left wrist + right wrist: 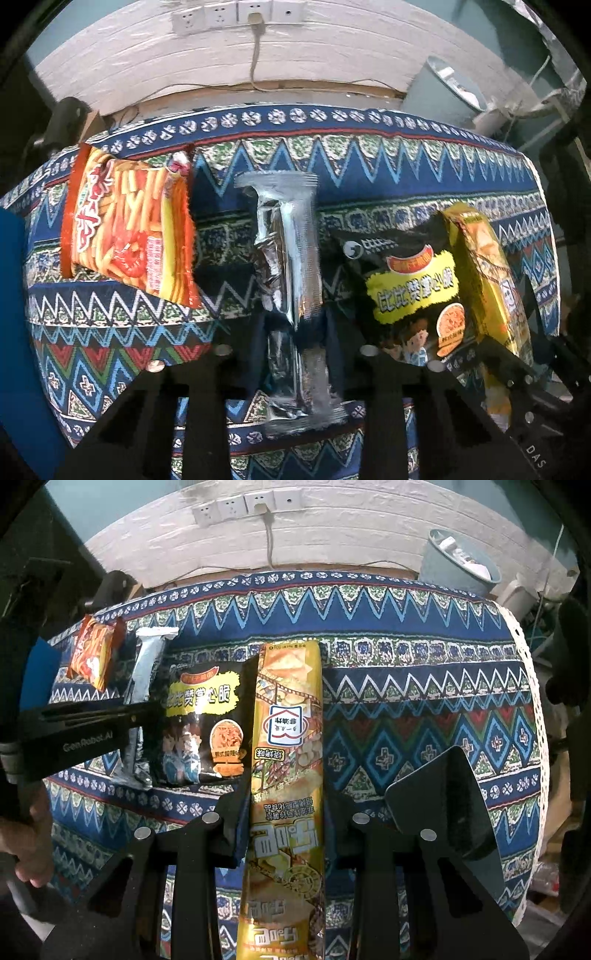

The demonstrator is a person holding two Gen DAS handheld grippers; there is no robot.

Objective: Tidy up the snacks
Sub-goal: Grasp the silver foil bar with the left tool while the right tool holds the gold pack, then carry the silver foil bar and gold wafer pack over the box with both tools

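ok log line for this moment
left hand-held gripper: shut on silver pack | right hand-held gripper: shut on gold pack | orange bag, black bag: on cloth

A blue, zigzag-patterned tablecloth (406,686) covers the table. On the far white brick wall (351,528), a row of power sockets (240,506) holds one plugged-in cable (269,542). A grey-blue bin (458,561) stands far right.
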